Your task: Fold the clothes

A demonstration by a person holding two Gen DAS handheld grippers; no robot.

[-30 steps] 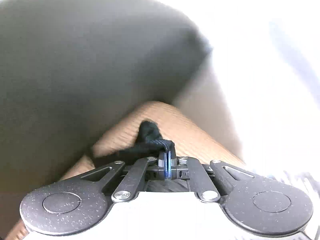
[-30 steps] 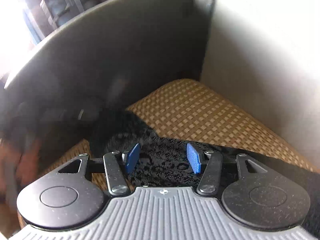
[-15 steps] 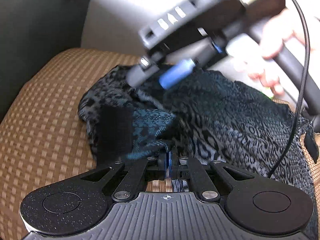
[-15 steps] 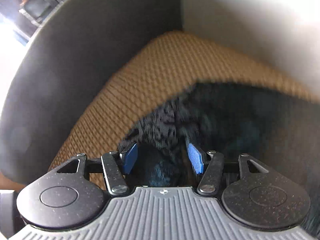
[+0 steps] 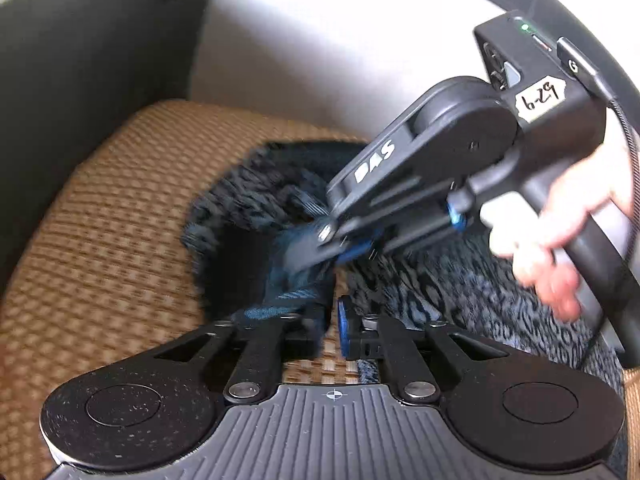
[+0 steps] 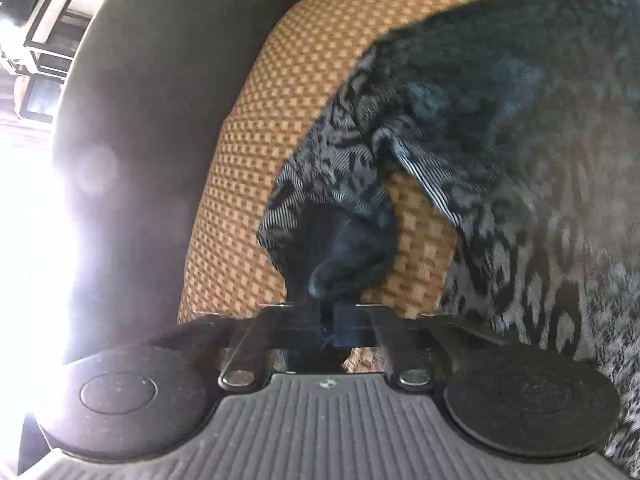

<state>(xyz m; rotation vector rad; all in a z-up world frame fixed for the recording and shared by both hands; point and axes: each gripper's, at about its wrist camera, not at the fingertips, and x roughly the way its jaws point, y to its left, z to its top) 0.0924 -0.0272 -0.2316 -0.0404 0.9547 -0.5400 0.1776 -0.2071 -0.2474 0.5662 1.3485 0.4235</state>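
Observation:
A dark blue-and-grey patterned garment (image 5: 460,292) lies rumpled on a woven tan seat cushion (image 5: 100,220). My left gripper (image 5: 332,328) hovers at its near edge with its jaws opening. A fold of cloth hangs over the left finger, and bare cushion shows in the gap. My right gripper (image 5: 340,248), held by a person's hand (image 5: 560,248), reaches in from the right just beyond. In the right wrist view the right gripper (image 6: 332,320) is shut on a dark bunched fold of the garment (image 6: 520,160), which pulls up from the cushion (image 6: 320,40).
A dark grey armrest (image 5: 80,40) rises on the left and a pale backrest (image 5: 320,40) stands behind the cushion. A cable (image 5: 624,120) runs down from the right gripper's body. The armrest (image 6: 160,120) also fills the left of the right wrist view, with glare beside it.
The left jaws, earlier shut on cloth, have parted. The right jaws, earlier open over the garment, have closed on a fold. The right gripper has come lower and nearer to the left one.

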